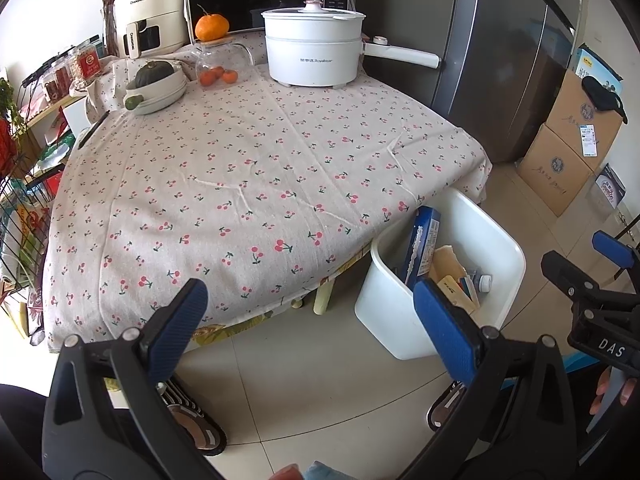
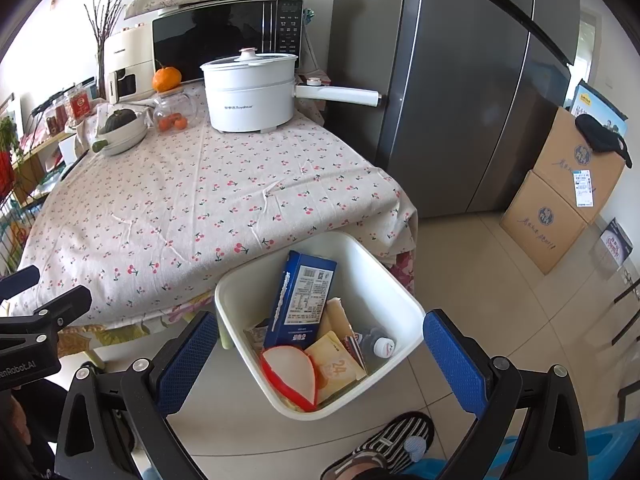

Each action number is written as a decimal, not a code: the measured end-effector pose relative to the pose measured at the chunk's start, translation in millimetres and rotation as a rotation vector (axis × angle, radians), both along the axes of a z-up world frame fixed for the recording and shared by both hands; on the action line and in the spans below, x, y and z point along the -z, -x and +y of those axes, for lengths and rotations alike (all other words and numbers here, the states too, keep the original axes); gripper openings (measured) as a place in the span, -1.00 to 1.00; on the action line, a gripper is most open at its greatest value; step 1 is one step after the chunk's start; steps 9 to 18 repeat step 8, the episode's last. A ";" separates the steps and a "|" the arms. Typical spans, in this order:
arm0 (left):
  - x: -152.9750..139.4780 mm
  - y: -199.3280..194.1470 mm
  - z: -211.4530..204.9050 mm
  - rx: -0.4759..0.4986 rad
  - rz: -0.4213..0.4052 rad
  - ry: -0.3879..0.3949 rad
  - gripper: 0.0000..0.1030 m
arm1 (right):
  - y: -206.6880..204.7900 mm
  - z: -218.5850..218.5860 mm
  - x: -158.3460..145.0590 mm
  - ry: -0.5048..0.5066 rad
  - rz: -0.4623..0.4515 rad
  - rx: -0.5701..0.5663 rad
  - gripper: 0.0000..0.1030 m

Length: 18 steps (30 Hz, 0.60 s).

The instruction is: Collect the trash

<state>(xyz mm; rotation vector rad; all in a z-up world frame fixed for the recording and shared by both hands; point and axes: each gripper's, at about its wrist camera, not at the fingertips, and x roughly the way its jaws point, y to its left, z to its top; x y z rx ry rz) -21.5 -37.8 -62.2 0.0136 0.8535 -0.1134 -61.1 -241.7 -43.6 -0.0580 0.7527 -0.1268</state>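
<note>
Left wrist view: the left claw [image 1: 308, 316] is spread wide and holds nothing, its blue ribbed pads above the pale floor tiles [image 1: 320, 380]. The desk [image 1: 240, 184] wears a creased cherry-print cloth. At its far edge stand a white lidded electric pot [image 1: 312, 50], a glass jar [image 1: 218, 66] topped by an orange, and a round dish with a dark squash [image 1: 154, 74]. A white square plastic bin [image 1: 404, 320] sits on the floor at the desk's near right corner.

Right wrist view: the right claw [image 2: 320, 364] is likewise wide apart and empty, directly over the bin [image 2: 400, 292]. Inside lie a blue carton [image 2: 302, 300], a red-rimmed white lid [image 2: 290, 374], yellow paper wrappers [image 2: 338, 368] and a small white-capped bottle [image 2: 380, 346]. A grey steel refrigerator [image 2: 460, 92] and stacked cardboard boxes [image 2: 560, 192] stand beyond.
</note>
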 end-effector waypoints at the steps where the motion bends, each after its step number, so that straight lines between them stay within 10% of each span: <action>1: 0.2 0.4 0.0 0.001 0.004 0.002 0.99 | 0.2 0.2 -0.2 0.001 0.000 0.001 1.00; 18: 5.5 -5.9 8.6 0.010 0.097 0.074 0.99 | -2.4 -3.9 0.1 0.006 -0.001 0.010 1.00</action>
